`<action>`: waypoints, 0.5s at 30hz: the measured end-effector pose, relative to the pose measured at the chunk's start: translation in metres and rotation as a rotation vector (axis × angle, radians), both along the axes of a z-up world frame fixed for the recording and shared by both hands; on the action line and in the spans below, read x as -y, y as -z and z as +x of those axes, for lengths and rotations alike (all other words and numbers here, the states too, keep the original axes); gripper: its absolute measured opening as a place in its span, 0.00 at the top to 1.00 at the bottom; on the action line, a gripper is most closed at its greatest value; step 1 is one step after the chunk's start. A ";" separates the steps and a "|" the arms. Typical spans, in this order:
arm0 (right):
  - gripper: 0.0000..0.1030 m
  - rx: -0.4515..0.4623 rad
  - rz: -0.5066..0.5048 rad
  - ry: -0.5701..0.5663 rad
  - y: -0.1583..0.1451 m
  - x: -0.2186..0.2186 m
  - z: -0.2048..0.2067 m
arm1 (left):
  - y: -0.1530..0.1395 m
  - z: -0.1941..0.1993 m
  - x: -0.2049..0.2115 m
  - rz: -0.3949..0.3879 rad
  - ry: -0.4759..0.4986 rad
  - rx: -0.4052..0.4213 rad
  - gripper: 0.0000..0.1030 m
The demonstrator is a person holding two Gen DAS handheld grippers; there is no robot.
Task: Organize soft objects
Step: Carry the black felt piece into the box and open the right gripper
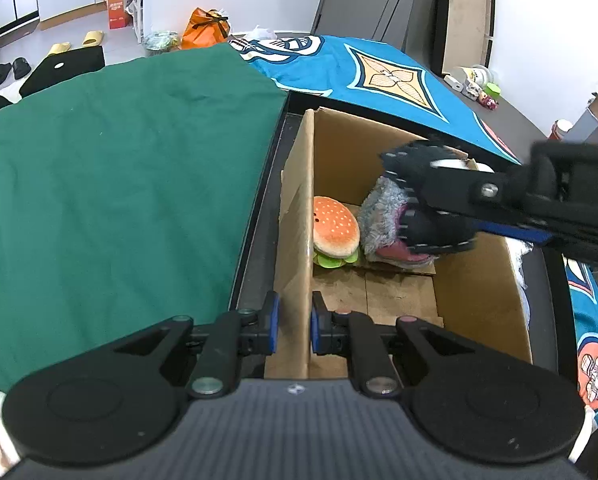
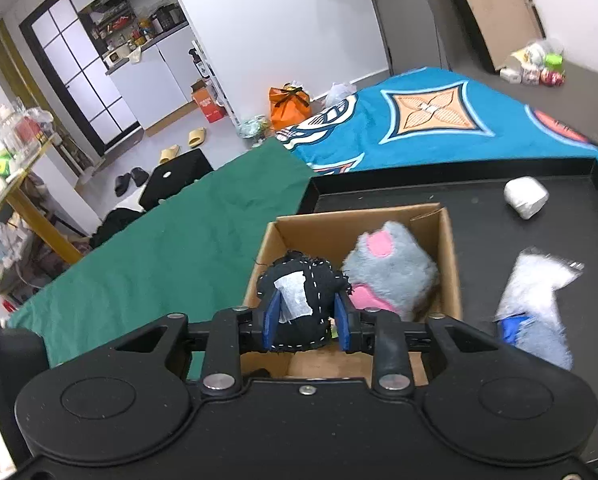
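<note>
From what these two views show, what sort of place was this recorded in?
Most likely a small lived-in apartment. A kitchen nook with shelves and a microwave opens off the room, slippers lie on the tiled floor, and the work surface is draped with a green cloth and a blue patterned blanket.

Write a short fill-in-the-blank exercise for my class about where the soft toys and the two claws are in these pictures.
1. The right claw is shut on a ____ stitched toy.
2. The burger plush lies inside the ____ box.
3. The left claw grips the box's ____.
4. Beside the burger sits a grey and ____ plush.

Answers: black; cardboard; wall; pink
</note>
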State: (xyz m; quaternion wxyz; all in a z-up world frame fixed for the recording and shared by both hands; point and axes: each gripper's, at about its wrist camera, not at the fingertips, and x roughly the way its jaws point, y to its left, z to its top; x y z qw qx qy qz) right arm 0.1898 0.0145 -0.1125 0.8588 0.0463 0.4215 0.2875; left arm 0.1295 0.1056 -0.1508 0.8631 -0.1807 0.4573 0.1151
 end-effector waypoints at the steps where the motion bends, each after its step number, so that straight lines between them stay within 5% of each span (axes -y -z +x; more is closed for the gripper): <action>1: 0.62 -0.015 0.015 -0.007 0.002 -0.002 0.000 | 0.000 0.000 0.000 0.001 0.000 -0.001 0.86; 4: 0.52 -0.048 0.026 0.000 0.008 -0.003 0.002 | 0.000 0.001 0.001 0.009 0.003 -0.003 0.86; 15: 0.52 -0.052 -0.002 0.064 0.010 0.026 0.010 | -0.010 0.004 0.011 0.058 -0.007 0.004 0.86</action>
